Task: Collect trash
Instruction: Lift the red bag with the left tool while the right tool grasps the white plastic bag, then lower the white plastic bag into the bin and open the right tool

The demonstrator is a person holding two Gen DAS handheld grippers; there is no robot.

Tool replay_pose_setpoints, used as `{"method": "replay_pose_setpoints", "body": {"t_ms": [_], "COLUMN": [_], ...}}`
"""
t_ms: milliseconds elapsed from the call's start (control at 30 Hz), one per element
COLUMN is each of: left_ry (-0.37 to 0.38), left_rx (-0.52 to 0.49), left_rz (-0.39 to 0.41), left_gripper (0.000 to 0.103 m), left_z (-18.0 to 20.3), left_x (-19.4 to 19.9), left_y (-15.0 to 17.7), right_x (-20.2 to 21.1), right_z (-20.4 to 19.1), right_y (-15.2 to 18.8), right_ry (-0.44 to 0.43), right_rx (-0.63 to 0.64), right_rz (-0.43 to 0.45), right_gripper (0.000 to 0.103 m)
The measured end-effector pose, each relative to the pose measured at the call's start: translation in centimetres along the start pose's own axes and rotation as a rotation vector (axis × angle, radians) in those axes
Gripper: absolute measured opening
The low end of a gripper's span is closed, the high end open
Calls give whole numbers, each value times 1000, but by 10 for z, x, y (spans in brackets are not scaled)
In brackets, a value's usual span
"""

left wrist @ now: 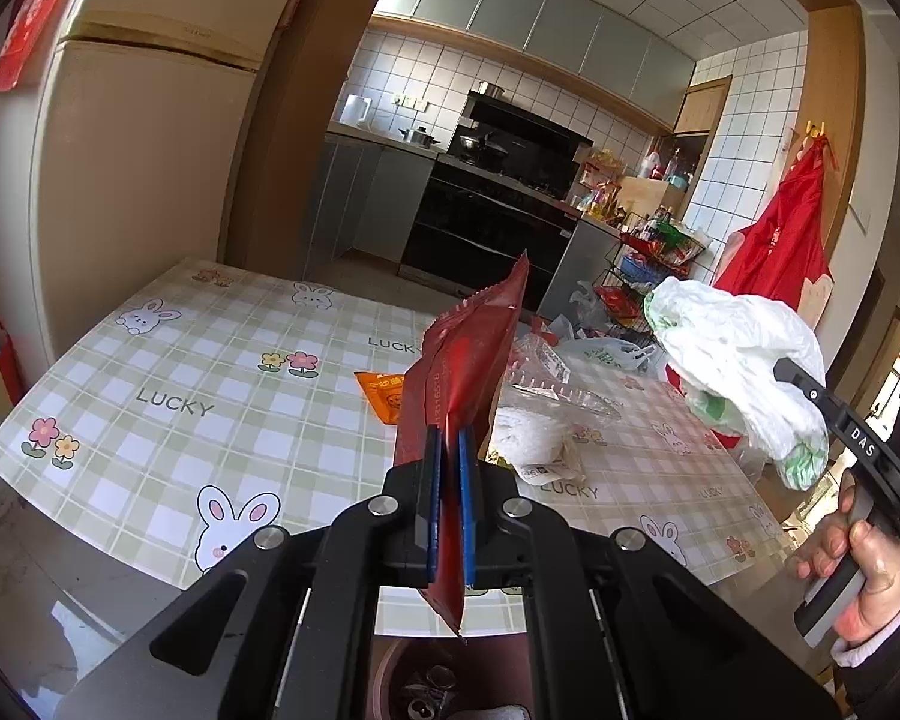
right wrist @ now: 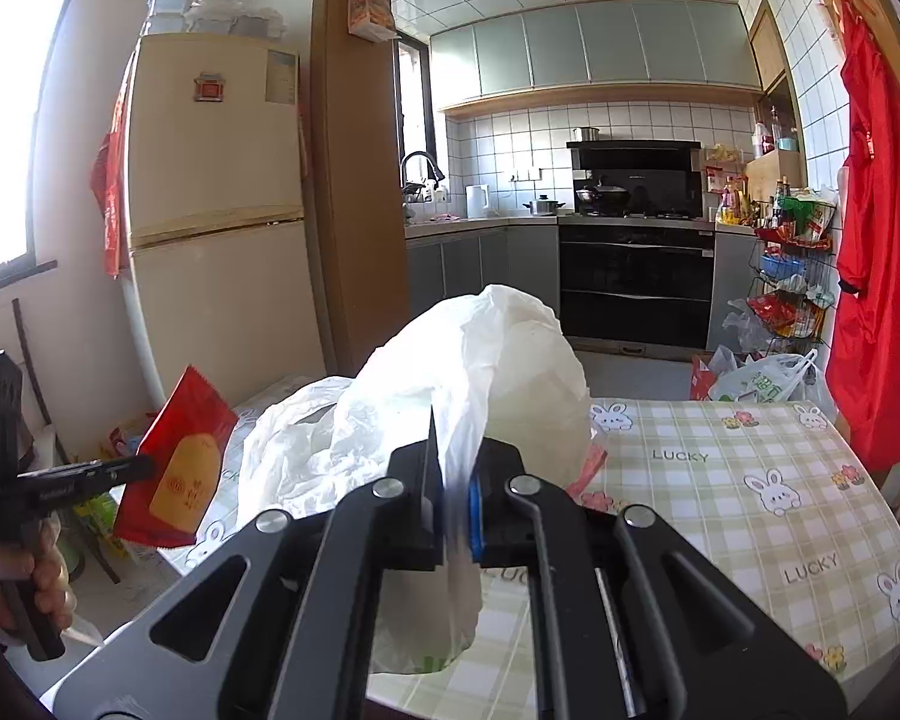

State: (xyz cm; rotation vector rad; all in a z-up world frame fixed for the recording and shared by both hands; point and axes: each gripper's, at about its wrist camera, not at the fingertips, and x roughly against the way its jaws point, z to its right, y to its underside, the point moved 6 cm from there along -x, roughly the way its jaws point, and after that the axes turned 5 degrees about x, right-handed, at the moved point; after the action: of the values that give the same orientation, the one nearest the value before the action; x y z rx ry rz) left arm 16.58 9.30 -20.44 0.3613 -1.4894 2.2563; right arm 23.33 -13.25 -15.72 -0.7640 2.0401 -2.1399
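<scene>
Through the left wrist camera we see our left gripper (left wrist: 449,450) with its blue pads (left wrist: 467,498) pinched narrow on a red snack wrapper (left wrist: 459,372). The wrapper stands up between the fingers, its torn top pointing away from us and its lower end hanging below the jaws, lifted clear of the table (left wrist: 168,372) with its green checked rabbit cloth. On the cloth beyond the wrapper lie an orange packet (left wrist: 384,393), some clear plastic packaging (left wrist: 546,384) and a white crumpled piece (left wrist: 525,438). At the right, our right gripper (left wrist: 789,371) holds a white plastic bag (left wrist: 738,366) in the air above the table's right edge, and our right hand (left wrist: 870,564) wraps its handle. Below the near table edge a round bin (left wrist: 426,684) shows, partly hidden by the gripper body. A red apron (left wrist: 780,228) hangs on the wall at the right.

Through the right wrist camera we see the right gripper (right wrist: 453,480) closed narrow on the white plastic bag (right wrist: 480,378), which billows up ahead of the fingers and also hangs down beneath them, above the near edge of the table (right wrist: 750,480). At the left, the left gripper (right wrist: 144,467) grips the red snack wrapper (right wrist: 177,462) by its edge, held in the air beside the table's left side, with our left hand (right wrist: 42,582) on the handle. A cream fridge (right wrist: 210,240) stands behind it.
</scene>
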Motion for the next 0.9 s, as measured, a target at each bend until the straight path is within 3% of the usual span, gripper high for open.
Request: {"method": "replay_pose_setpoints", "body": {"t_ms": [167,433,633,900], "left_ry": [19,40,52,53], "left_rx": [0,-8,-13,2], "left_rz": [26,32,38,3], "left_gripper": [6,6,6,6], "left_z": [12,25,26,21], "left_x": [33,76,89,75], "left_y": [4,15,21,29], "right_x": [43,96,92,61], "right_z": [-9,-22,-48,-71], "right_y": [16,34,69,120], "right_ry": [21,-48,-123,-196], "right_rx": [39,16,45,-1], "right_rz": [-7,-25,-154,-309], "right_gripper": [9,9,9,10]}}
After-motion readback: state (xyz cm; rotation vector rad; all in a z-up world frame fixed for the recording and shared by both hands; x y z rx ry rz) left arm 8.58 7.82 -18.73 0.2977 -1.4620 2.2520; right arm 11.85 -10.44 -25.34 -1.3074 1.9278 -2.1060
